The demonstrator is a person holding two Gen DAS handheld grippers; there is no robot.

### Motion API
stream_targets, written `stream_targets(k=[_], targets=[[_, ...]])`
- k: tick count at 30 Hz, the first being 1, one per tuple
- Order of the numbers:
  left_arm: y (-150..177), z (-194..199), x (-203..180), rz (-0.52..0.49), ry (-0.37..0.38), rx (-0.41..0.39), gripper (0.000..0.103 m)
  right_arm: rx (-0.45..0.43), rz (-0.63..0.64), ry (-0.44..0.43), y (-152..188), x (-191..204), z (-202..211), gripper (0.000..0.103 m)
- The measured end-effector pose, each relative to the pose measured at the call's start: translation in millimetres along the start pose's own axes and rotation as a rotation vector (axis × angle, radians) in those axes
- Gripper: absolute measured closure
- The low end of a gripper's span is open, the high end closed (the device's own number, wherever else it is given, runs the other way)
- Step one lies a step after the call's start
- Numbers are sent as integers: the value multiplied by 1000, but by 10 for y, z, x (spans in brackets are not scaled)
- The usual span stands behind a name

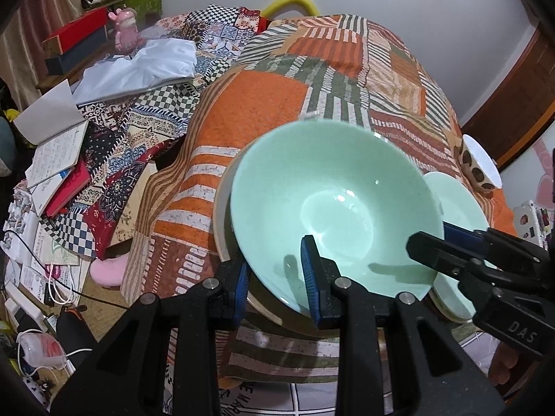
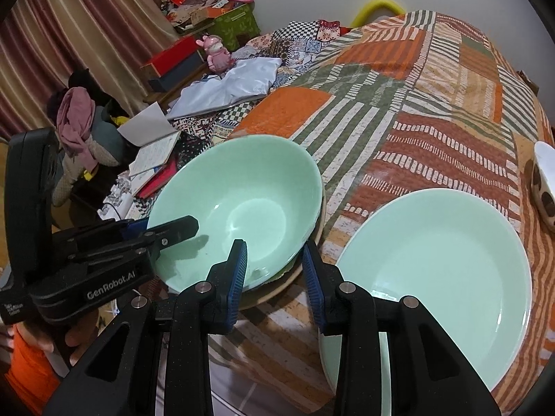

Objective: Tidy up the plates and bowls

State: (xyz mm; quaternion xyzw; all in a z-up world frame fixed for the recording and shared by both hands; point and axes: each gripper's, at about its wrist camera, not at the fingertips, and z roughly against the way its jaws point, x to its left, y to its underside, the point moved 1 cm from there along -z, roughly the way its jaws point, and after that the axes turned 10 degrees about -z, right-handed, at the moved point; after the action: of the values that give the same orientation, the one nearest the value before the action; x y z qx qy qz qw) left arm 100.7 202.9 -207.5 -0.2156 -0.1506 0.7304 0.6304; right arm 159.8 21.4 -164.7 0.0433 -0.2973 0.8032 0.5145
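Observation:
A mint green bowl [image 1: 333, 201] [image 2: 239, 204] rests on a beige plate [image 1: 222, 228] [image 2: 277, 287] on the patchwork-covered table. My left gripper [image 1: 275, 270] straddles the bowl's near rim, one finger inside and one outside, jaws apart and not pinching. My right gripper [image 2: 274, 270] straddles the bowl's right rim in the same way, also apart; it shows in the left wrist view [image 1: 437, 239]. A mint green plate [image 2: 440, 277] [image 1: 458, 208] lies to the right of the bowl. A white bowl with brown spots [image 1: 480, 166] [image 2: 544, 187] lies tilted at the far right.
The patchwork tablecloth [image 1: 312, 69] covers the table. To the left, lower down, lie open notebooks [image 1: 55, 152], a white cloth [image 1: 138, 69], boxes, a pink figurine [image 1: 126, 29] and cables. The table's near edge runs just under both grippers.

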Motion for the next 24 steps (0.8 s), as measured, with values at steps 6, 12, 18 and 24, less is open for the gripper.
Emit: stream_targets(k=[6,12,18,24], targets=[[-18,-7,-6,-8,-14,6,75,2,2,-3,5,-30,-4,71],[-63,78,-33,-27,-28,-12,75,-8,-11,-19,14,-86,67,71],[-104,155,-49,-42,-54,-6,70,-43,-15,-31,-14,-153,219,71],[-181,370,-106,-57,-82,-59,64,-113,-13,-17,-52,-280,467,63]])
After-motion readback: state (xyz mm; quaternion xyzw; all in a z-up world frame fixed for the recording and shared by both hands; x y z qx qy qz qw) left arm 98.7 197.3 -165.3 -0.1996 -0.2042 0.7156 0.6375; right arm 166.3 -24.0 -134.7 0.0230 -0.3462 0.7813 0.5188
